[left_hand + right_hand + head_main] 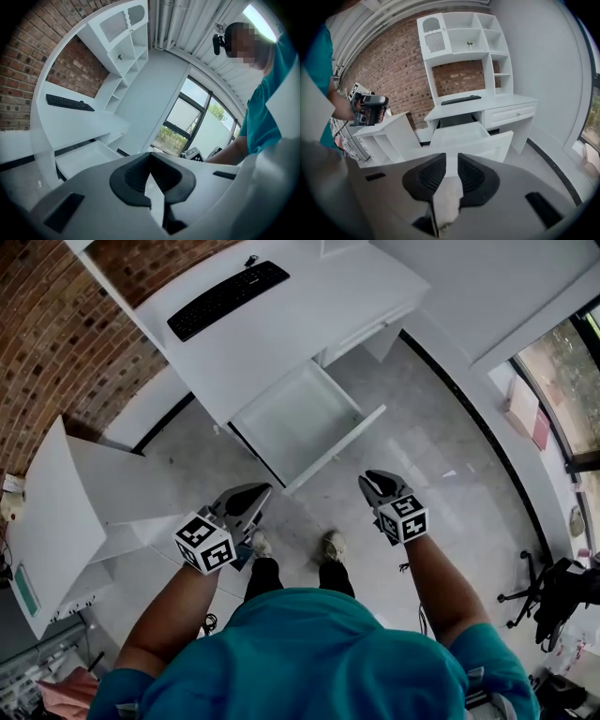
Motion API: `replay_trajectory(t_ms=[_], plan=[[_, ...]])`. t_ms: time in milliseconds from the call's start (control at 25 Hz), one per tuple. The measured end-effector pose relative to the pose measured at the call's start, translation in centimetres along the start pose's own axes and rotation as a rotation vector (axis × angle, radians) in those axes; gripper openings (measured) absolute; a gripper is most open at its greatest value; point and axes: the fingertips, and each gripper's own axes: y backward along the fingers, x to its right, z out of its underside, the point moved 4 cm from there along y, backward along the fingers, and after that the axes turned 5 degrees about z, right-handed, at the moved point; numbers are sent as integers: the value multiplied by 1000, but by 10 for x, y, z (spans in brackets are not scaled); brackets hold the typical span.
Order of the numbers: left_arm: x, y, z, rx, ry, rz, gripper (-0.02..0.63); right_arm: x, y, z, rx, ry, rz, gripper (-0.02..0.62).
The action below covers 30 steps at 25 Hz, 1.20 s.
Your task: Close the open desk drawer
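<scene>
The white desk (281, 324) stands ahead with its drawer (305, 418) pulled out and empty; the drawer's front panel (339, 448) faces me. The same drawer shows in the right gripper view (459, 133) and at the lower left of the left gripper view (84, 157). My left gripper (251, 495) hangs before the drawer's left corner, apart from it, its jaws (150, 155) shut with nothing in them. Off the drawer's right corner, also clear of it, is my right gripper (373, 482), with its jaws (451, 157) open and nothing between them.
A black keyboard (228, 298) lies on the desk top. A low white shelf unit (56, 521) stands to the left, close to my left arm. A black office chair (553, 592) is at the right. My feet (333, 545) stand on the tiled floor below the drawer.
</scene>
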Motion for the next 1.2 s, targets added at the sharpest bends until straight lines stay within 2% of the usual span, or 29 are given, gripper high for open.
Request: replay_trajectory(t_ms=[240,400,640,1040,1200], plan=[[-26,1,32,0,41,-22,14,4,-54,41,-73,18,25,110],[-43,1,47,-8,51,-28,14,6,-82,59,-81,12,50,118],[-65,3,62,-17,64,-30,14,14,-121,75,-91,4,98,118],[-82,2,78,-32,89,-26,14,10,-159,83,-140,14,99,124],[-86,0,79,-34,97,-18,14,14,-164,81,-150,31,122,83]])
